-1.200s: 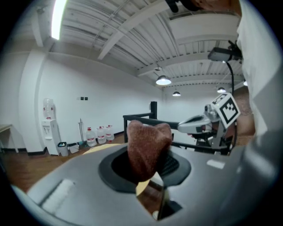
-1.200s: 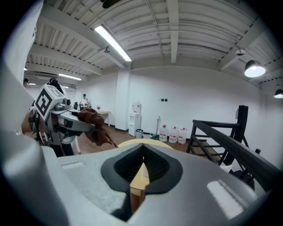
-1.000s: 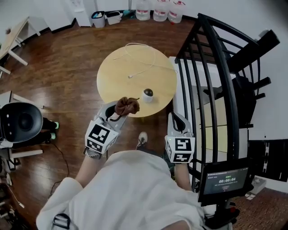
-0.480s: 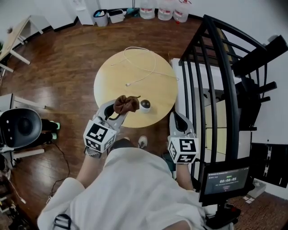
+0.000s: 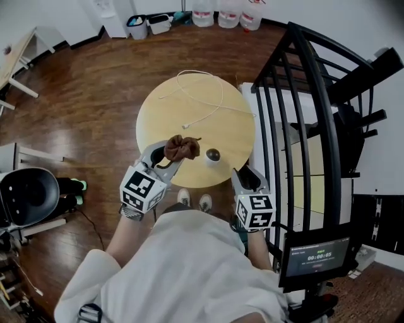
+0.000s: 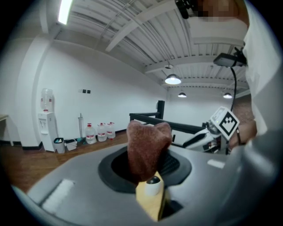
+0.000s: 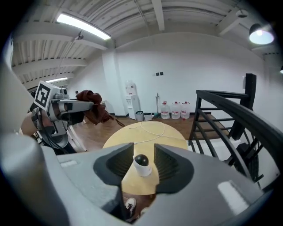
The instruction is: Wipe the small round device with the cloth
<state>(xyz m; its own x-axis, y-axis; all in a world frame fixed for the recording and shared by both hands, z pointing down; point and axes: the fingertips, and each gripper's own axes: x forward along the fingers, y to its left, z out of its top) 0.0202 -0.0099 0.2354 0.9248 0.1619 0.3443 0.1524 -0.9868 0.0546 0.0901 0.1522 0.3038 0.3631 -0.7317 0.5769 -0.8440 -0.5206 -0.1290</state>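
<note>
The small round device (image 5: 213,154), a white base with a dark dome, stands near the front edge of the round yellow table (image 5: 189,120). My left gripper (image 5: 172,155) is shut on a bunched brown cloth (image 5: 181,149) and holds it over the table, just left of the device. In the left gripper view the cloth (image 6: 148,150) hangs between the jaws above the device (image 6: 153,185). My right gripper (image 5: 245,174) is at the table's front right edge, jaws opening with nothing between them. The device (image 7: 142,165) shows beyond the right gripper (image 7: 143,162), in line with the gap.
A white cable (image 5: 202,94) loops across the far half of the table. A black stair railing (image 5: 303,126) runs close on the right. An office chair (image 5: 28,195) stands at the left and a small screen (image 5: 315,258) at lower right. Water bottles (image 5: 230,12) line the far wall.
The right gripper has come closer to the table's front edge. The left gripper still holds the cloth beside the device. The head view has shifted a little.
</note>
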